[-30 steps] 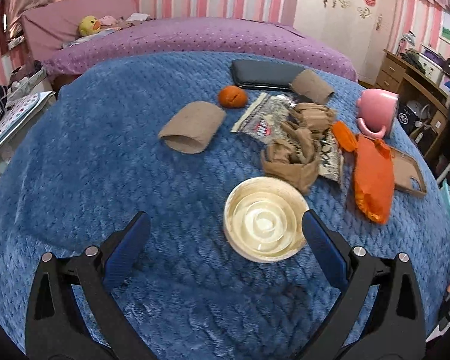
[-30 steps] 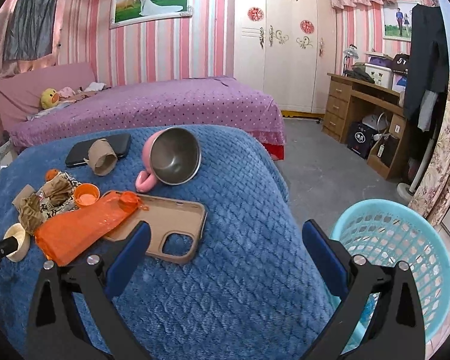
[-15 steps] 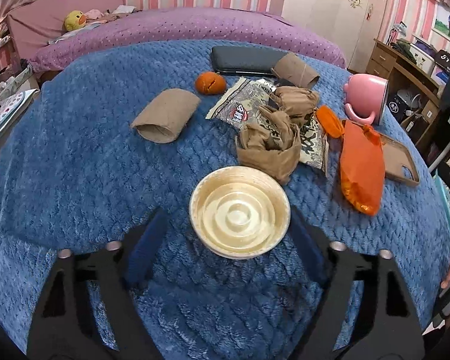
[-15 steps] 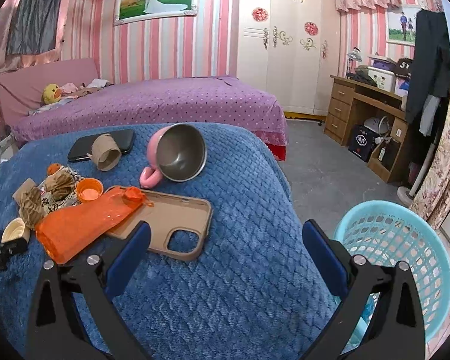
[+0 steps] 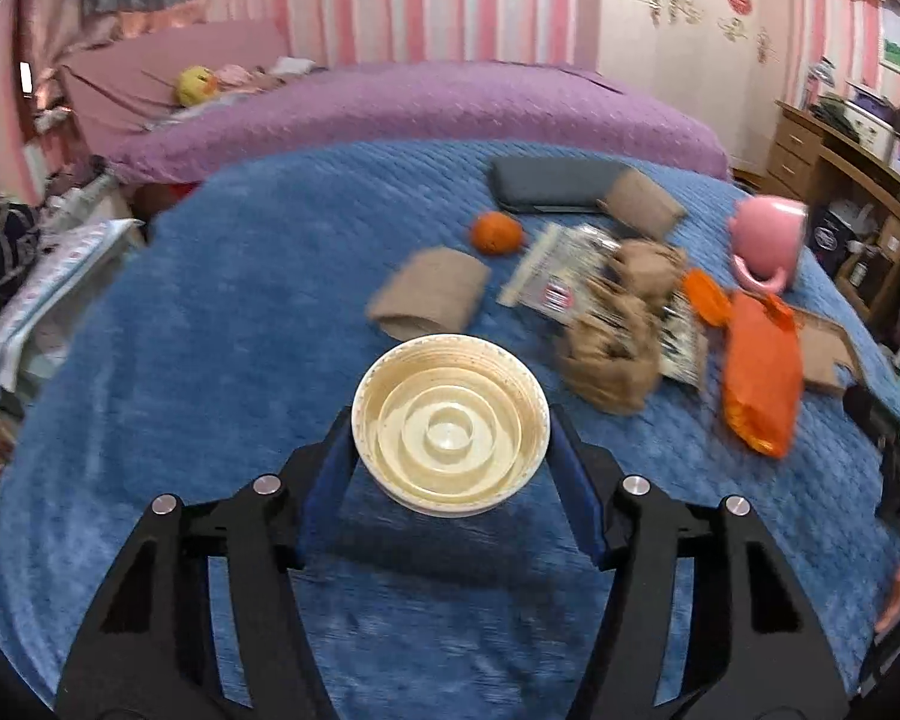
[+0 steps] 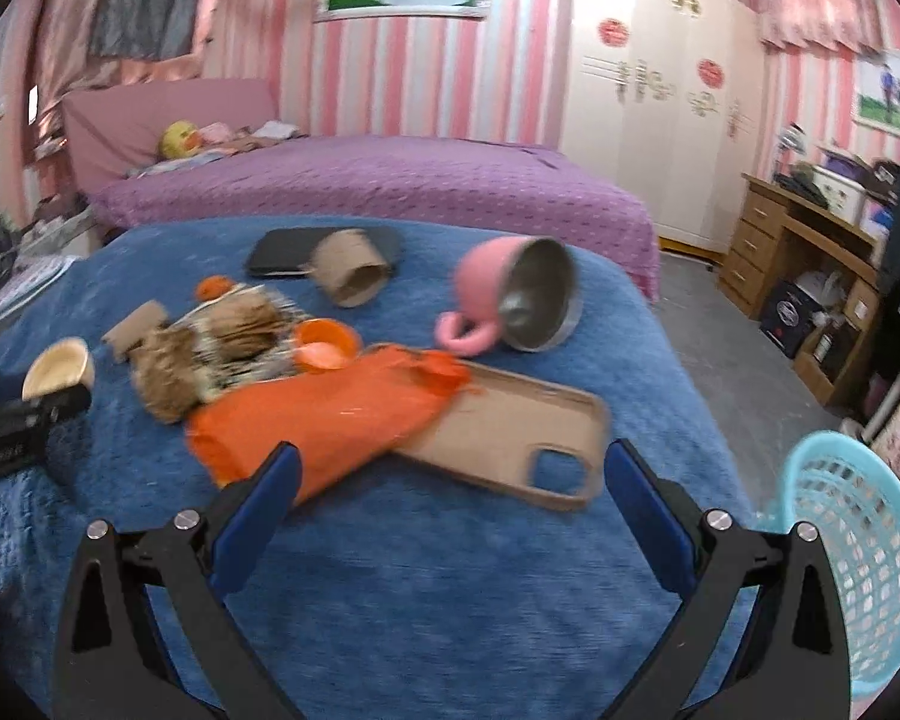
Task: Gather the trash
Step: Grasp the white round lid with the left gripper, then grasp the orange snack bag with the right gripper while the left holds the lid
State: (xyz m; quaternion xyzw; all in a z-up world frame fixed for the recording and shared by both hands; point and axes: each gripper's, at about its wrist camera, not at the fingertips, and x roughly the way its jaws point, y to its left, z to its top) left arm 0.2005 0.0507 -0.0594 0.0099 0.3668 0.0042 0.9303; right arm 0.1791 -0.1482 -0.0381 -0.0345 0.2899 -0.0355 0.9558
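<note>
A cream round dish (image 5: pixel 450 426) sits between the blue pads of my left gripper (image 5: pixel 451 417). The jaws are closing and the pads touch its rim on both sides; it hangs just above the blue blanket (image 5: pixel 210 330). Beyond it lie a flattened cardboard tube (image 5: pixel 429 300), crumpled brown paper (image 5: pixel 612 354), a snack wrapper (image 5: pixel 561 276) and an orange bag (image 5: pixel 762 372). My right gripper (image 6: pixel 453 456) is open over the blanket, near the orange bag (image 6: pixel 324 414) and a tan phone case (image 6: pixel 510 438), with nothing between its fingers.
A light-blue basket (image 6: pixel 852 558) stands on the floor at the right of the bed. A pink mug (image 6: pixel 510 294) lies on its side. A dark case (image 5: pixel 552 186), a second cardboard tube (image 6: pixel 351 273) and a small orange fruit (image 5: pixel 497 232) lie farther back.
My left gripper has closed in from wide open onto the cream dish and raised it slightly. The right gripper has swung left, from the basket side toward the orange bag and phone case.
</note>
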